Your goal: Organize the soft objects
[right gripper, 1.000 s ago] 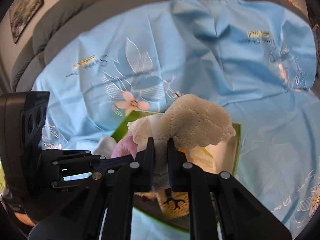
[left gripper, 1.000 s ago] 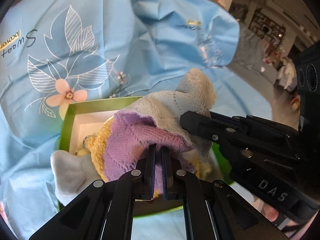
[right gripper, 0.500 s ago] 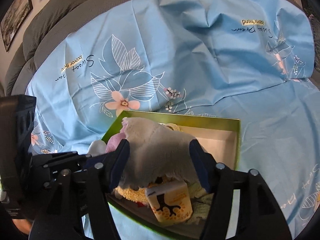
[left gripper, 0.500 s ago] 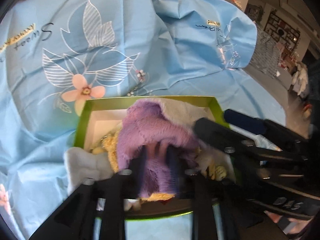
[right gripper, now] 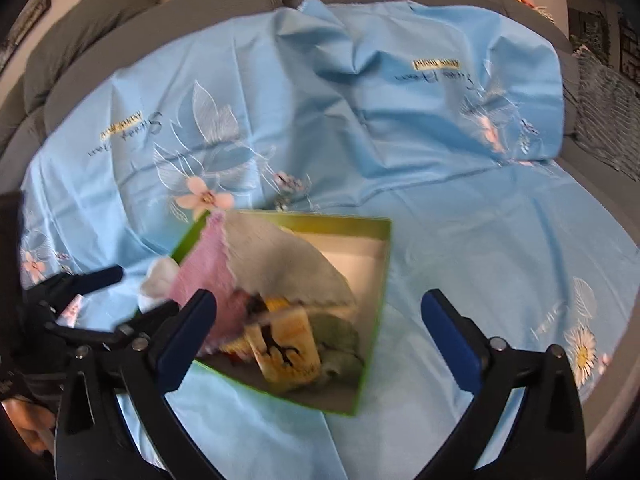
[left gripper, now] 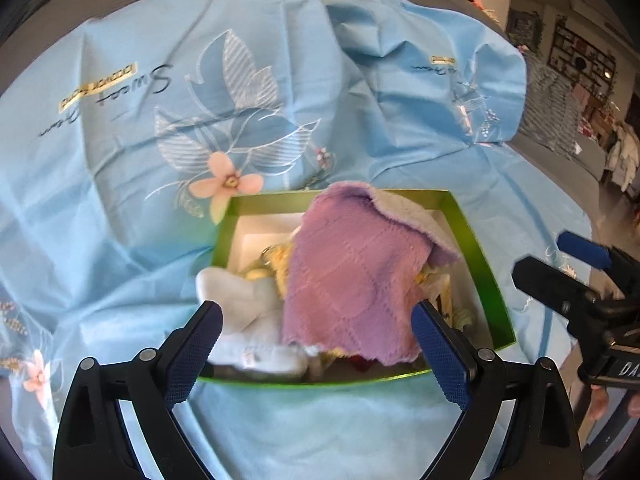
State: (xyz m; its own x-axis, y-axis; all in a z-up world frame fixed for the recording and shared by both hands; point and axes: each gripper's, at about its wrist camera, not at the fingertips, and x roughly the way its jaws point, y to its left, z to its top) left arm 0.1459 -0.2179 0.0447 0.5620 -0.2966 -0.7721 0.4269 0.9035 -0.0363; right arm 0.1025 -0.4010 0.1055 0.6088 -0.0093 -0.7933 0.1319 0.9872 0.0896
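Now the purple-and-grey knitted cloth [left gripper: 356, 280] lies loose over the heap in the shallow green cardboard box [left gripper: 480, 264], and the risk is plain: it is draped rather than tucked, its far corner rides up over the box's back rim, and a brush from either gripper could drag it out onto the light blue flower-printed sheet [left gripper: 120, 160]. The white plush piece [left gripper: 240, 300] already hangs over the near-left rim and could tip out the same way. The box is crowded, so anything pressed in carelessly may push a neighbour over the edge.

The left gripper [left gripper: 316, 344] has just been opening and stands wide, nothing pinched; the cloth's near hem shows between its blue pads but is not pressed by them. The right gripper [right gripper: 320, 328] has likewise just spread to full width and holds nothing; the box's near-right corner and a yellow block with a black tree-like print [right gripper: 286, 344] show between its fingers, though blur makes the contents there hard to tell apart.
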